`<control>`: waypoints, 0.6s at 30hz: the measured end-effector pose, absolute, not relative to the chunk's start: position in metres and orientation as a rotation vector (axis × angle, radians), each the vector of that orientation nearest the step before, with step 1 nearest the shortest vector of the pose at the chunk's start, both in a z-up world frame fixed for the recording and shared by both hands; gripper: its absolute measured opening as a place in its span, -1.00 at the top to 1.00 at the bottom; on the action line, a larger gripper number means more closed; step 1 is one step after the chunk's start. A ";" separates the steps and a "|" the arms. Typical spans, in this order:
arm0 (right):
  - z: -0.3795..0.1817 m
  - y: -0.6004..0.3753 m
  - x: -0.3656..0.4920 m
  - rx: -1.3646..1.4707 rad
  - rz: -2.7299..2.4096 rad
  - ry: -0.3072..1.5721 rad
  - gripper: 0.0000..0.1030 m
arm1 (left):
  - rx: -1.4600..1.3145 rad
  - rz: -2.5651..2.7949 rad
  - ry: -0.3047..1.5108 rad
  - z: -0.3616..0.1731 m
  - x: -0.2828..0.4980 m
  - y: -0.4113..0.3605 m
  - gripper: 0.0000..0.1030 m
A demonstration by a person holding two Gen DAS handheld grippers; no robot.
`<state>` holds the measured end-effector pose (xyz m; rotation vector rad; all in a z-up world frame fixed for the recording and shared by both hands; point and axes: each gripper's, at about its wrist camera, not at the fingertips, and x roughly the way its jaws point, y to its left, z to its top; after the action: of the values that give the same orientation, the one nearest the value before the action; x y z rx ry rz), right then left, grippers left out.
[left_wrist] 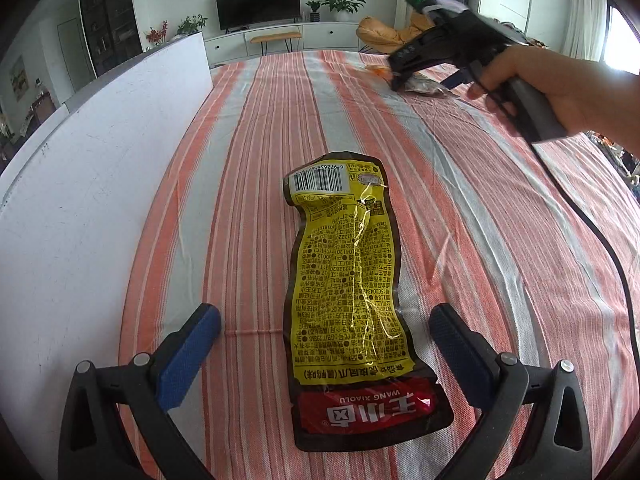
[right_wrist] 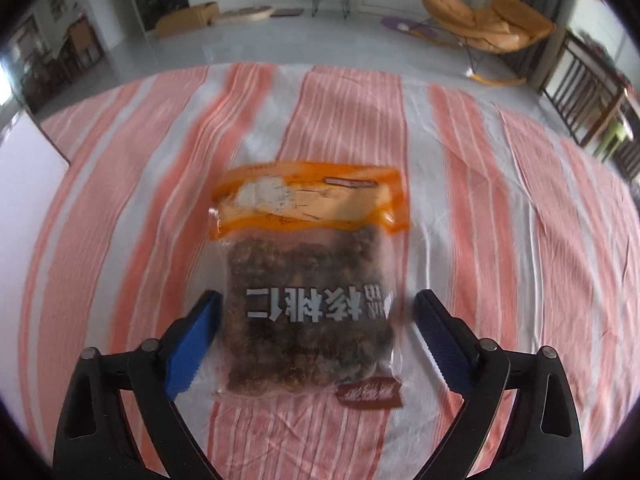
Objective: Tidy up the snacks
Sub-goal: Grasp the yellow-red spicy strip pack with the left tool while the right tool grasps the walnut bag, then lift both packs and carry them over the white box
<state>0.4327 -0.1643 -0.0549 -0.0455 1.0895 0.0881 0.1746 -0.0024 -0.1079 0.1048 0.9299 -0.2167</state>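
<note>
Our right tongs stand spread astride the walnut bag on the striped worktop, pads clear of its sides, its long axis running away from us. Our left tongs, also spread, hover over the yellow pouch. Open cloth surrounds the bag.

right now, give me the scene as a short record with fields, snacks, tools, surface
surface: striped cloth, orange, white and grey
snack 1: yellow packet with a red end, lying flat, barcode at its far end
snack 2: clear bag of walnuts with an orange top, lying flat
left tool: open, fingers either side of the yellow packet, not touching it
right tool: open, astride the bag, pads clear of it
side: white board along the cloth's left edge
</note>
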 end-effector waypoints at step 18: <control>-0.050 -0.194 0.124 -0.019 0.172 1.048 -0.38 | 0.103 -0.218 0.930 -0.108 0.175 -0.002 -1.00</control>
<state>0.1236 -0.1942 -0.0499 -0.0190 1.0477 0.1717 0.1747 -0.0021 -0.1084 0.1028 0.9295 -0.2185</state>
